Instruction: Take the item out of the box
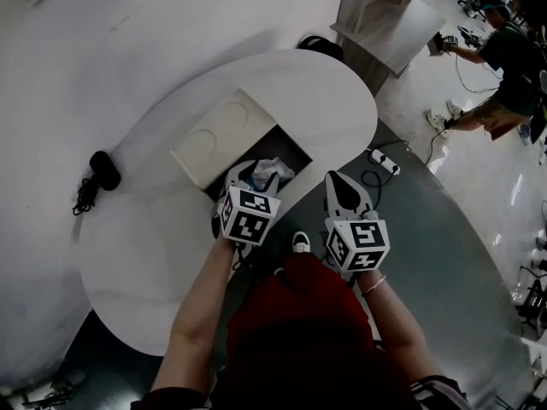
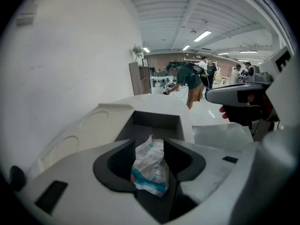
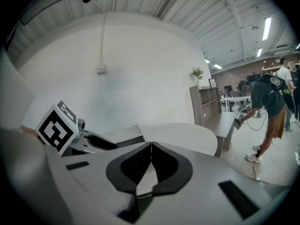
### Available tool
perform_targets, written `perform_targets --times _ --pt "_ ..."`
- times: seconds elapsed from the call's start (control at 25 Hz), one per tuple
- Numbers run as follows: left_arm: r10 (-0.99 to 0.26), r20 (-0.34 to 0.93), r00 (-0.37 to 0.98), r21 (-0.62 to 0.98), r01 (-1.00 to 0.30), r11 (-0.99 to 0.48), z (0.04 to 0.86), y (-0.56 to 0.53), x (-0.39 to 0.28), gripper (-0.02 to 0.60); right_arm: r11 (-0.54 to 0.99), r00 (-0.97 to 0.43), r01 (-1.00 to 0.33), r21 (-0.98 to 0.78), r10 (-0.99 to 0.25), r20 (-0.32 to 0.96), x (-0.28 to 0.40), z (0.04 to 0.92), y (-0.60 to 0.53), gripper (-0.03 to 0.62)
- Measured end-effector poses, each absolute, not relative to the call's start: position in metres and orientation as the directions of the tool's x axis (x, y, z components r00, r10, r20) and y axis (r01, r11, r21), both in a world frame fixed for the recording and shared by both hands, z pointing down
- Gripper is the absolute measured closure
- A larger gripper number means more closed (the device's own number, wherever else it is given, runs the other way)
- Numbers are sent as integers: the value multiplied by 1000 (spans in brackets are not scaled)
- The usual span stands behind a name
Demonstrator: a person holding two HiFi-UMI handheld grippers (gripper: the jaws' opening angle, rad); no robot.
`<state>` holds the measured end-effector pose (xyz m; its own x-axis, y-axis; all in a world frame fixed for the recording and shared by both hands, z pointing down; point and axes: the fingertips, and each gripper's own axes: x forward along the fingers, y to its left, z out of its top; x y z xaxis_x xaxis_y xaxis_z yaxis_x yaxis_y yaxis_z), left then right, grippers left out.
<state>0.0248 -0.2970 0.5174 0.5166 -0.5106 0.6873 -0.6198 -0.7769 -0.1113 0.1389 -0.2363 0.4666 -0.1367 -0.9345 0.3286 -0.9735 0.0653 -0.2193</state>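
A crumpled white packet (image 2: pixel 150 168) with a teal and red band is pinched between the jaws of my left gripper (image 2: pixel 149 161), which is shut on it. In the head view the packet (image 1: pixel 272 171) shows just above the open dark cavity of the white box (image 1: pixel 224 135), with the left gripper (image 1: pixel 253 180) at the cavity's near edge. The box's lid part carries two round recesses. My right gripper (image 1: pixel 343 191) hovers beyond the table's right edge, apart from the box. Its jaws (image 3: pixel 151 165) are shut with nothing between them.
The box rests on a white rounded table (image 1: pixel 342 101). A black object with a cable (image 1: pixel 101 171) lies at the table's left. A power strip (image 1: pixel 383 161) sits on the floor to the right. A person (image 1: pixel 504 67) stands in the far right background.
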Motion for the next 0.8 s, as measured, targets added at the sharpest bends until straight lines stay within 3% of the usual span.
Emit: perform_targets --times 0.8 --pt "-331 825 458 -26 -555 -832 557 -298 29 396 79 -157 -972 -222 -921 357 146 478 -263 579"
